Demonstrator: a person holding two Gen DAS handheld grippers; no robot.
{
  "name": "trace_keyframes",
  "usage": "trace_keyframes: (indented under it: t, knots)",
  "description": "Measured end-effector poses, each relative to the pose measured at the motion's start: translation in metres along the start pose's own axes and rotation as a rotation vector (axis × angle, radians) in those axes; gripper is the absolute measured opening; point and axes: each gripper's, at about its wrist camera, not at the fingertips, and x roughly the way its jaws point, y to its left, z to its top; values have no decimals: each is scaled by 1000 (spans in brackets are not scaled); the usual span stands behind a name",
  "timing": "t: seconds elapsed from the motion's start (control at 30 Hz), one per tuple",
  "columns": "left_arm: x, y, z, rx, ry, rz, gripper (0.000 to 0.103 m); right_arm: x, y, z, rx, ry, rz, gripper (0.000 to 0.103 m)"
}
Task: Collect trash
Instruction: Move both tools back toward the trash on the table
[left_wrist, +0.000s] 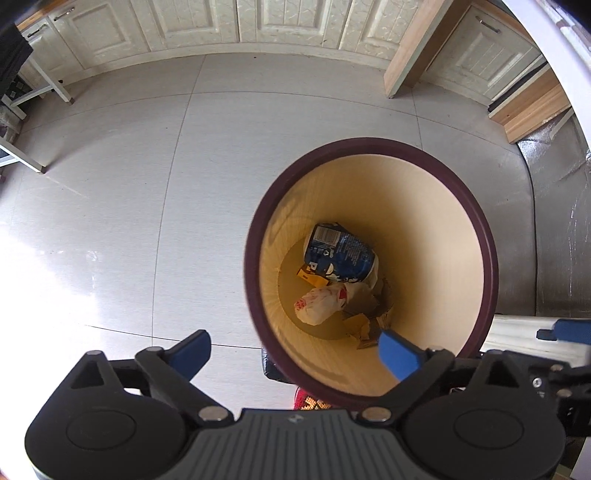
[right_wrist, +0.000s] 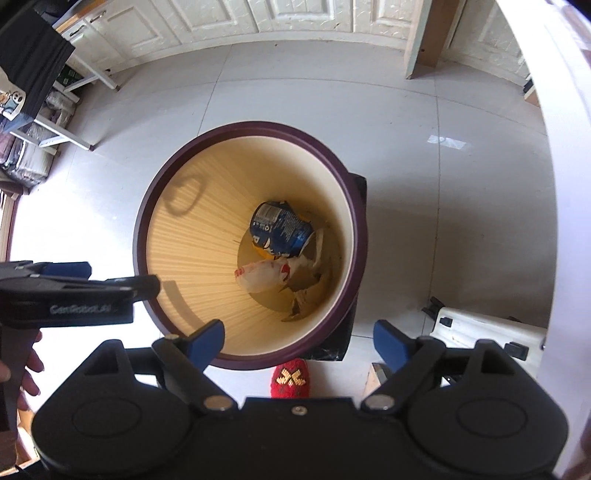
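A round bin with a dark purple rim (left_wrist: 369, 142) (right_wrist: 251, 127) stands on the pale tiled floor. At its bottom lie a crushed blue can (left_wrist: 340, 254) (right_wrist: 280, 229), a crumpled white wrapper with red print (left_wrist: 319, 304) (right_wrist: 260, 275) and torn brown cardboard scraps (left_wrist: 364, 321) (right_wrist: 306, 295). My left gripper (left_wrist: 295, 352) hangs open over the bin's near edge, nothing between its blue pads. My right gripper (right_wrist: 299, 341) is open too, empty, above the bin's near rim. The left gripper (right_wrist: 114, 277) also shows side-on in the right wrist view, over the bin's left rim.
A red knitted slipper (right_wrist: 290, 380) pokes out by the bin's near side, and something black (right_wrist: 356, 258) lies under the bin. A white round table edge (right_wrist: 554, 184) curves along the right. White cabinets (left_wrist: 207, 22) line the far wall. A hand (right_wrist: 31, 365) holds the left gripper.
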Motion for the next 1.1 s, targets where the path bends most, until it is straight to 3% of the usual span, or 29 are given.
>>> trace_keyframes:
  t: [0.03,0.2,0.63,1.1]
  knots:
    - [-2,2,-2,-1,-1,0,100,-1,-1,-1,5,-5,-4,101]
    - [-9,7,-11,-6,0,-18,103,-9,0,-8,14,-37,-17,103]
    - [-47,7,-36,19,-74,-27,103,-38,4,-31,40,-135,-65,103]
    - [-111,9,-60,37,-197,-13,103,-97,7,-54,33,-230,-66,103]
